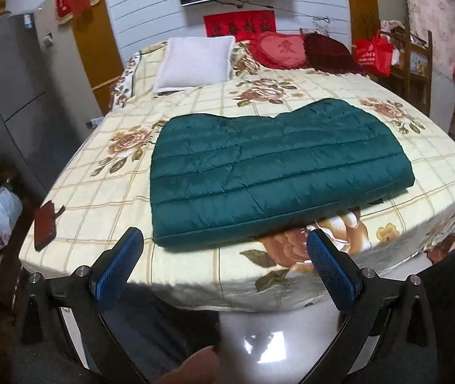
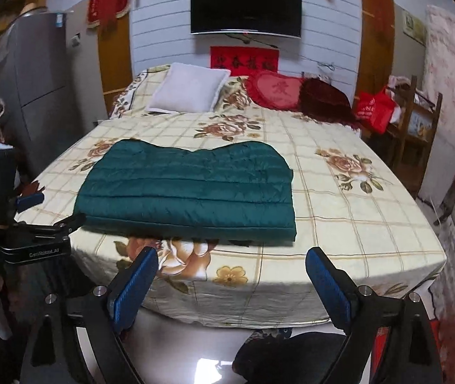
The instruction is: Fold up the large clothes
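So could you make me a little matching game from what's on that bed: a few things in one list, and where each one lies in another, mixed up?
Things:
1. green quilted jacket
2. white pillow
3. red heart cushion
4. dark phone

Places:
A. far end of the bed, left side
B. near left corner of the bed, by the edge
C. folded flat on the near half of the bed
D. far end, right of the pillow, beside a dark red cushion

Pairs: 1-C, 2-A, 3-D, 4-B
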`<action>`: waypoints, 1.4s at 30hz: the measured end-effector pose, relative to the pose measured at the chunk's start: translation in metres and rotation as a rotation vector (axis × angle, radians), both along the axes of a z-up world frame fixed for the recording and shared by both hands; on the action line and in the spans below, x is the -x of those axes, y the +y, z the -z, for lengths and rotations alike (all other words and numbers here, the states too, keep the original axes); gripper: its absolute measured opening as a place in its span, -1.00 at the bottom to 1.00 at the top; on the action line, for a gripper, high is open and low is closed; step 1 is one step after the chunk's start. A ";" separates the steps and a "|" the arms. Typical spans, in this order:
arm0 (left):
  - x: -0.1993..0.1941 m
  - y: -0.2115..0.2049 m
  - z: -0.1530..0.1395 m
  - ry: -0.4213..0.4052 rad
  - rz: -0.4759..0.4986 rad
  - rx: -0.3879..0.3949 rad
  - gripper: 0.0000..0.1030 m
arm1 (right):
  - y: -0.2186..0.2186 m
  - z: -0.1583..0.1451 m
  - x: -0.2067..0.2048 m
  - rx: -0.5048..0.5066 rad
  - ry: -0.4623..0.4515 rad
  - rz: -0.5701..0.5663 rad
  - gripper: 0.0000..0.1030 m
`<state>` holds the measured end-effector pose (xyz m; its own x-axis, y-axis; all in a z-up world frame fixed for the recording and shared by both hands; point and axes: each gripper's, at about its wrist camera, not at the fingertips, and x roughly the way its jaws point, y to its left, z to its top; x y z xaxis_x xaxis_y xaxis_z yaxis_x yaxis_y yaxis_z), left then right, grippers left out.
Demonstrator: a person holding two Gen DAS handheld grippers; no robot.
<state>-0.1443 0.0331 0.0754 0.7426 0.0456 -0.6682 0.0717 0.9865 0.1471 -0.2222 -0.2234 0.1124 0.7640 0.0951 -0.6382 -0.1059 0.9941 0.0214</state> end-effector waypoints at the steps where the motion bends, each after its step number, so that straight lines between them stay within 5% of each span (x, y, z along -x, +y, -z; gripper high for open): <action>1: 0.002 0.002 -0.001 0.016 -0.004 0.022 0.99 | 0.001 -0.001 0.003 0.002 -0.003 -0.002 0.79; 4: 0.004 0.007 -0.002 0.073 0.012 0.099 0.99 | 0.001 0.000 0.006 -0.003 -0.006 0.000 0.79; 11: 0.013 0.001 -0.008 0.093 0.032 0.133 0.99 | -0.004 0.002 0.008 -0.034 0.003 0.018 0.79; 42: 0.016 0.004 -0.016 0.078 0.024 0.126 0.99 | 0.005 0.002 0.006 -0.052 0.017 -0.016 0.79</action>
